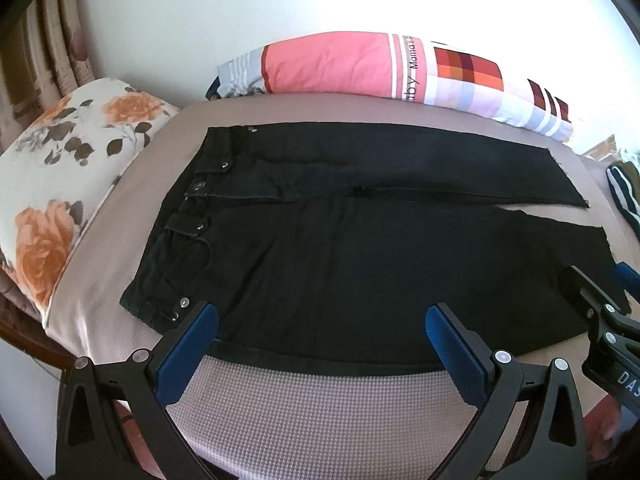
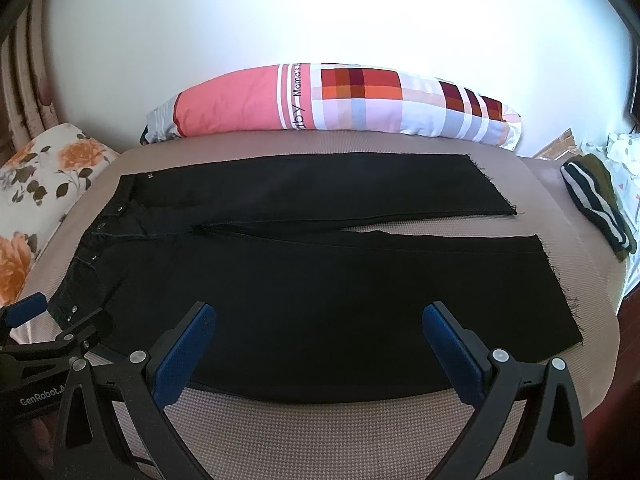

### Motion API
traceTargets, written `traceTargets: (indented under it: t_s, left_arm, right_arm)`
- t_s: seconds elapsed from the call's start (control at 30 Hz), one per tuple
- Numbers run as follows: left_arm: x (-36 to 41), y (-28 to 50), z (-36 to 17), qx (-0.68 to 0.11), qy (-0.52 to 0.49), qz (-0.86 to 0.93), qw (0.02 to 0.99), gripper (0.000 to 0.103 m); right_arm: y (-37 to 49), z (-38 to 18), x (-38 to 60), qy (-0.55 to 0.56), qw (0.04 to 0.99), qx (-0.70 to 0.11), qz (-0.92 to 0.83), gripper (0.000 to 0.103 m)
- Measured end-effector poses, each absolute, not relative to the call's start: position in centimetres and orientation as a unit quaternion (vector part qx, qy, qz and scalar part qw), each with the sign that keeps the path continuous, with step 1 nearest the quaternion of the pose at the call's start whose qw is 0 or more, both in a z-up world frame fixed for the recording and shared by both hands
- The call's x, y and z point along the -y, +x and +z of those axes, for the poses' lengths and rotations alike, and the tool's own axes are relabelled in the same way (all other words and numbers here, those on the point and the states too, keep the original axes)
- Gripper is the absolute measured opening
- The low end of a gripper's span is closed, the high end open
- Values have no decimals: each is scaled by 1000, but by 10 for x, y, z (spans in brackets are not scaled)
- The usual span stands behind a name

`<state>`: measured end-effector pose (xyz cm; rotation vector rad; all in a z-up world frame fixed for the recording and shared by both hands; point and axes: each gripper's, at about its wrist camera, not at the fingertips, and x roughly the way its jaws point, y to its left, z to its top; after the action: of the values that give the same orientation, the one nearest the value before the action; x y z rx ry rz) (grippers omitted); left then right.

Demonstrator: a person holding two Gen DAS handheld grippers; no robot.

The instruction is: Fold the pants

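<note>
Black pants (image 1: 340,248) lie flat on a beige bed, waistband to the left, both legs stretched to the right with frayed hems; they also show in the right wrist view (image 2: 320,280). My left gripper (image 1: 322,322) is open and empty, its blue pads over the near edge of the pants by the waist. My right gripper (image 2: 318,320) is open and empty over the near leg's front edge. Each gripper shows in the other's view: the right one (image 1: 600,292) near the hem, the left one (image 2: 60,320) by the waistband corner.
A floral pillow (image 1: 60,184) lies at the left end of the bed (image 1: 320,400). A pink and plaid pillow (image 2: 340,100) lies along the wall behind the pants. A striped dark garment (image 2: 596,208) sits at the right edge.
</note>
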<state>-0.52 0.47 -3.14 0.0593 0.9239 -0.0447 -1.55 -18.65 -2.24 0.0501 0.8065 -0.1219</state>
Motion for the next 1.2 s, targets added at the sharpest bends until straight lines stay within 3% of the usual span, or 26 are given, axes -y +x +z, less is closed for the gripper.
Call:
traceTargets:
  t_s: [1.2]
  left_arm:
    - [-11,16,-33,-458,16,-29,888,103]
  right_arm:
    - [-4,-25,188,27,915,-398,-64,103]
